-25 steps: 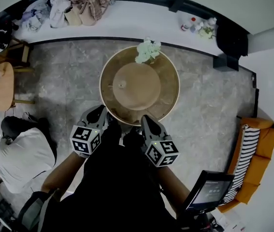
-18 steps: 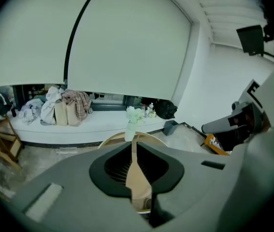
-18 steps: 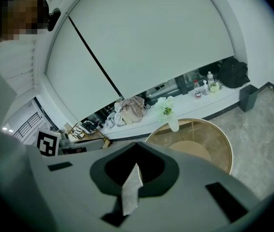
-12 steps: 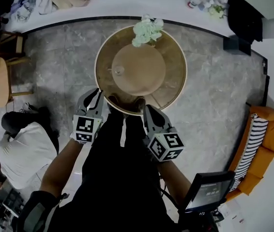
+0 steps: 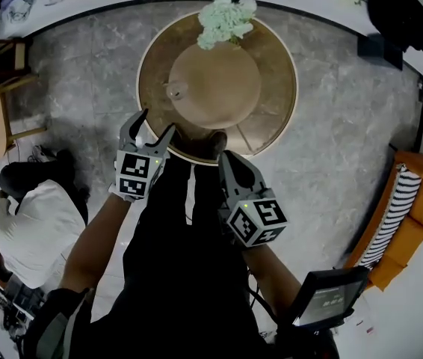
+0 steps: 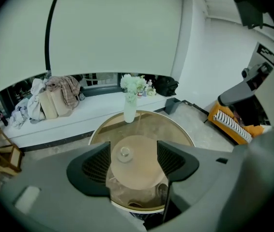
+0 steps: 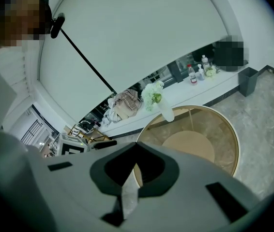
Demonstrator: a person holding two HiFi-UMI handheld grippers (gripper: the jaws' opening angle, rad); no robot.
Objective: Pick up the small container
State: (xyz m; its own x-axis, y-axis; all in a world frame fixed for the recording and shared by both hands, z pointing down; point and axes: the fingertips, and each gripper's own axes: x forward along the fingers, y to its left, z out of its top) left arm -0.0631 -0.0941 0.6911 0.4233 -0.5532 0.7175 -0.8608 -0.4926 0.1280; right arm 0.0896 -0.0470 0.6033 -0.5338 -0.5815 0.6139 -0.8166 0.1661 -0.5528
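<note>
The small container (image 5: 176, 90) stands upright on the tan disc (image 5: 223, 88) in the middle of the round glass table (image 5: 282, 122). It lies ahead of the left gripper (image 5: 152, 123), clear of both fingertips and touching neither. From above it reads as a small round shape with no long side. Whatever axis it has runs straight up from the disc.

The left gripper view gives the low side-on look the head view lacks. There the small container (image 6: 124, 153) is a squat, pale round piece seen through the gap of the left gripper (image 6: 133, 146), nearer the left jaw. The jaws stand wide apart and are opening, with nothing gripped between them.

Beyond it, at the table's far edge from this gripper, a white vase of pale flowers (image 6: 129, 108) stands upright. A heap of clothes (image 6: 54, 96) lies on the ledge behind, and an orange sofa (image 6: 226, 122) is off to the right.

The right gripper (image 5: 225, 160) hangs at the near rim of the table, beside the left one, its jaws brought together and empty. In its own view the right gripper (image 7: 136, 147) covers the near part of the table. The tan disc (image 7: 190, 146), the vase (image 7: 165, 111) and some bottles (image 7: 196, 73) on the ledge show, but the container does not.
</note>
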